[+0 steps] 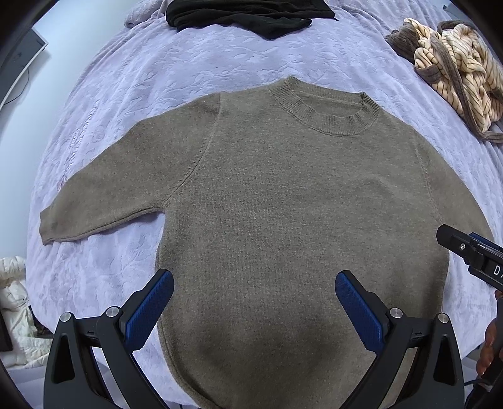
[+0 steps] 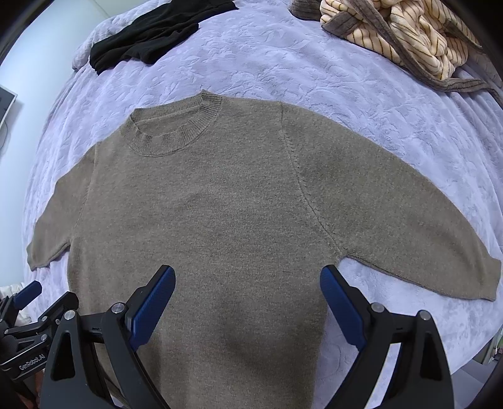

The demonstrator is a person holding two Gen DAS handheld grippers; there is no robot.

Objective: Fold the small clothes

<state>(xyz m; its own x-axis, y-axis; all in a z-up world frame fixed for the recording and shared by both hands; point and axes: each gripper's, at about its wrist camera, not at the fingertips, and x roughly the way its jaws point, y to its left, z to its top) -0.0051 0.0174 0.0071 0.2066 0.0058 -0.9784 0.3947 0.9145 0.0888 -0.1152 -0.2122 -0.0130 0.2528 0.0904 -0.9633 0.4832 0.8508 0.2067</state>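
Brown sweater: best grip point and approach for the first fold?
Probably the sleeve cuffs. The brown sweater lies flat, front up, sleeves spread. Left gripper takes the left cuff from its outer side, right gripper the right cuff; the thin edges suit open jaws.

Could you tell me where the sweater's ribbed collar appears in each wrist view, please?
Left wrist view: ribbed collar sits upper right of centre.
Right wrist view: the collar sits upper left of centre.
Shared landmark: the black garment beyond it on the bedspread.
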